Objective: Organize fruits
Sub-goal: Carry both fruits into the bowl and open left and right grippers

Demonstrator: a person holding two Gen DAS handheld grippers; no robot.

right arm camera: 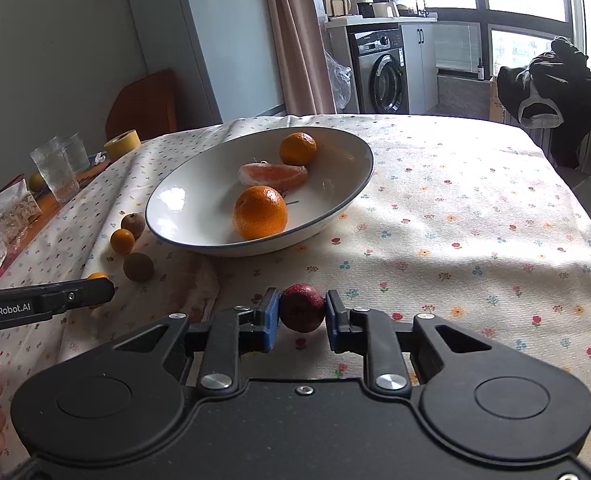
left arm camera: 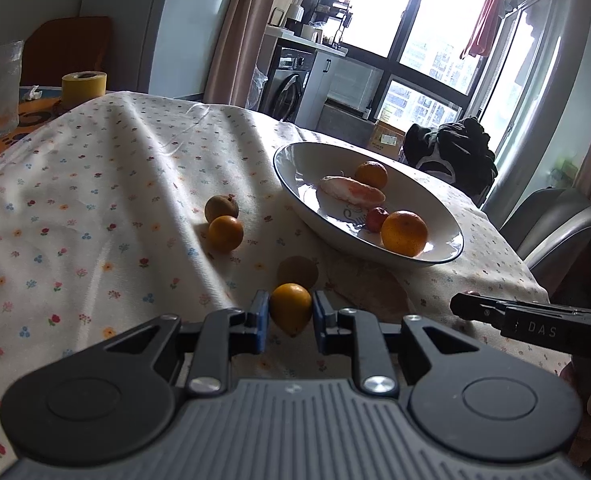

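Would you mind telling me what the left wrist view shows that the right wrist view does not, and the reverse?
Only the left wrist view shows the left gripper closed on a small yellow-orange fruit, and a small red fruit lying in the bowl.

Only the right wrist view shows the right gripper closed on a dark red fruit, a second glass, and a crinkled bag at the table's far left.

Both show the bowl with two oranges and a peeled segment, the loose fruits beside it, the floral tablecloth and the yellow tape roll.

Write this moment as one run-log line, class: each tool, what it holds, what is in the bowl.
left tool: shut on small orange fruit | right tool: shut on dark red fruit | bowl: two oranges, peeled segment, small red fruit
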